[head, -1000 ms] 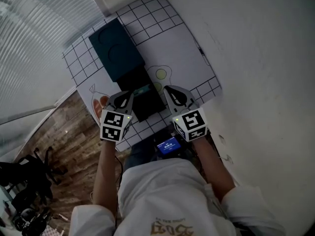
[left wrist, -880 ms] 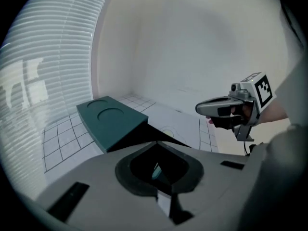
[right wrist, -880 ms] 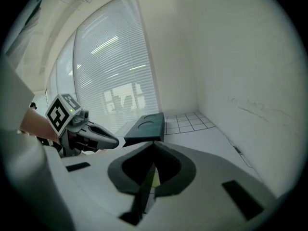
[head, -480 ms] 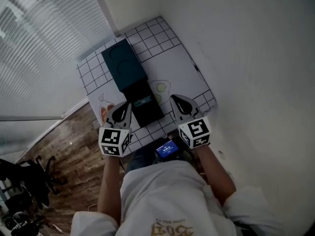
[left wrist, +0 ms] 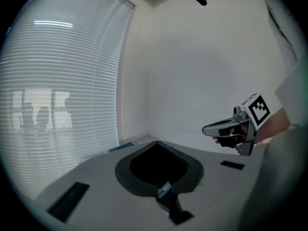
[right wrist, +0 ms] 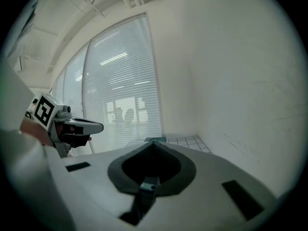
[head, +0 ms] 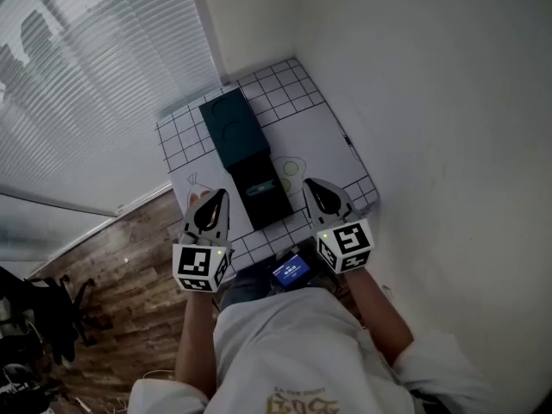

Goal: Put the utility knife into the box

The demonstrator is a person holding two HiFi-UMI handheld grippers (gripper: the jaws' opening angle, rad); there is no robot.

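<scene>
Nearest, low in the head view: left hand-held gripper [head: 215,198] and right hand-held gripper [head: 310,185], level with each other, tips pointing up-frame, one on either side of the box [head: 274,216]. Both closed to a point in their own views, with nothing caught between the jaws, so empty-handed.

Just beyond and between the two tips, on the white gridded worktop [head: 326,136]: the open black box, lengthwise up-frame and leaning slightly left. Inside, near the middle, a small teal strip, probably the utility knife [head: 261,188], lying crosswise to the box's length, though too small for certainty. Up-frame and inward from either tip, about midway between them, perhaps a shade nearer the right. Nothing else to be made out in the tray.

Farther up-frame, touching the box's far end: a dark teal lid [head: 235,128], laid flat and open.

Judging by this, likely in place already — at most the lid left to close.
</scene>
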